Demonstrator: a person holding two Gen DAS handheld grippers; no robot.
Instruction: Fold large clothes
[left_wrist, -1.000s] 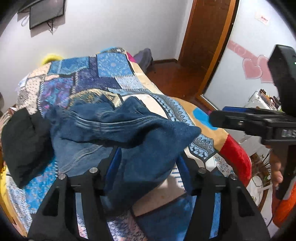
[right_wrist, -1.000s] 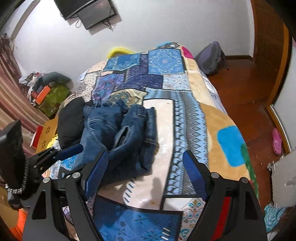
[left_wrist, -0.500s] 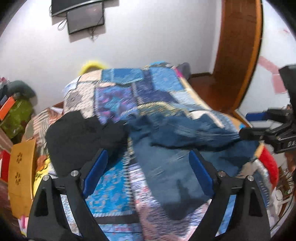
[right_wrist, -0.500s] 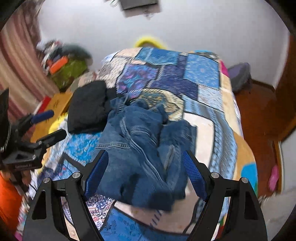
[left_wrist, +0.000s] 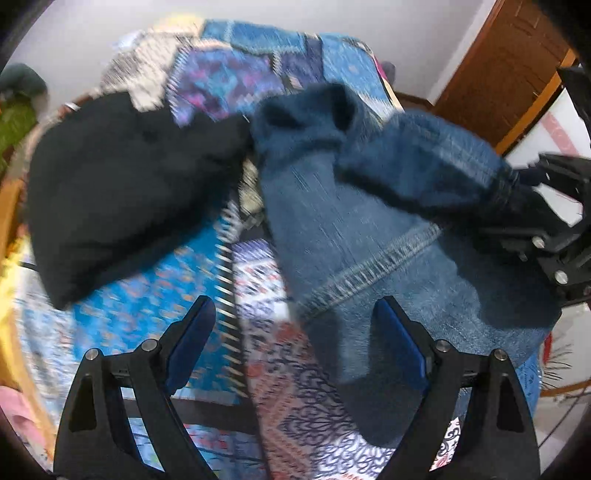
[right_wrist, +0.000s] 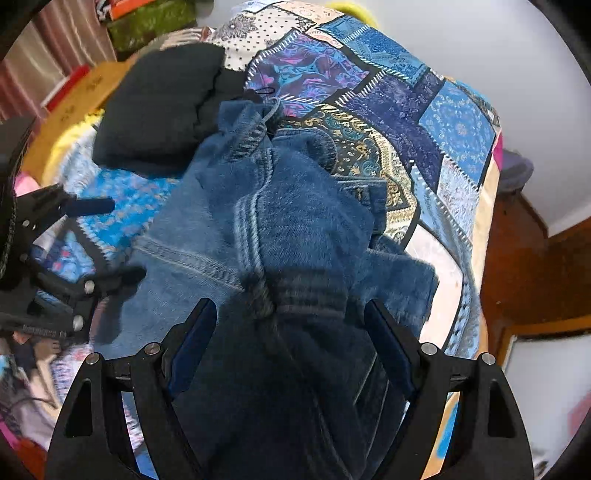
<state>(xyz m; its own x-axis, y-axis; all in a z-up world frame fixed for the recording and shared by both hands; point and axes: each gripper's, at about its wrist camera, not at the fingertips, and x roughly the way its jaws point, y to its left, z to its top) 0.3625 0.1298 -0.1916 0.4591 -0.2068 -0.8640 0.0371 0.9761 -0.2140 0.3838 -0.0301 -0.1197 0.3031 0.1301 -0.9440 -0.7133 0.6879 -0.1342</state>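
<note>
Lying on the bed's patchwork blanket (left_wrist: 229, 85) is a black cloth bundle (left_wrist: 122, 184), over on the left. Just to its right sits a crumpled pair of blue jeans (left_wrist: 351, 229), touching the black bundle at the top. The left gripper (left_wrist: 295, 343) points down over the near edge of the jeans. Its jaws have just been opening and now stand wide, with the blanket and a bit of jeans between them, but the pads squeeze nothing. The right gripper (right_wrist: 286, 334) hangs over the dark waistband end of the jeans, jaws wide apart too, gripping nothing. A brown door (left_wrist: 498, 74) stands on the far right.
</note>
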